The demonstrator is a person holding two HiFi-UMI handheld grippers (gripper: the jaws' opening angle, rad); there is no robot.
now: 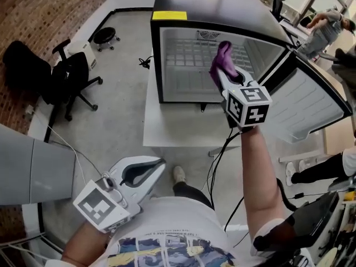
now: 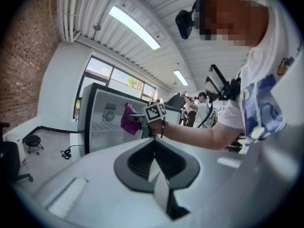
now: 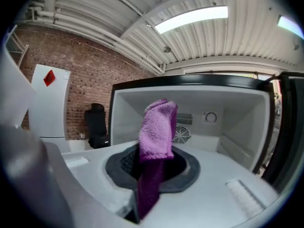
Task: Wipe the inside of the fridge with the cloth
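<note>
Clamped tight in the fingers of the right gripper (image 3: 151, 177): a purple terry cloth (image 3: 158, 127), its top flopped over above the fingertips. Held up at the mouth of the open black fridge with a white interior (image 1: 178, 71) on the white bench (image 1: 178, 127), seemingly clear of the inner walls, though hard to judge. Low by the torso and well apart from the fridge, left gripper (image 2: 154, 167) with fingers pressed together on nothing.

Lower end of the cloth (image 3: 157, 127) hidden — perhaps pinched — inside right gripper (image 3: 151, 167).
</note>
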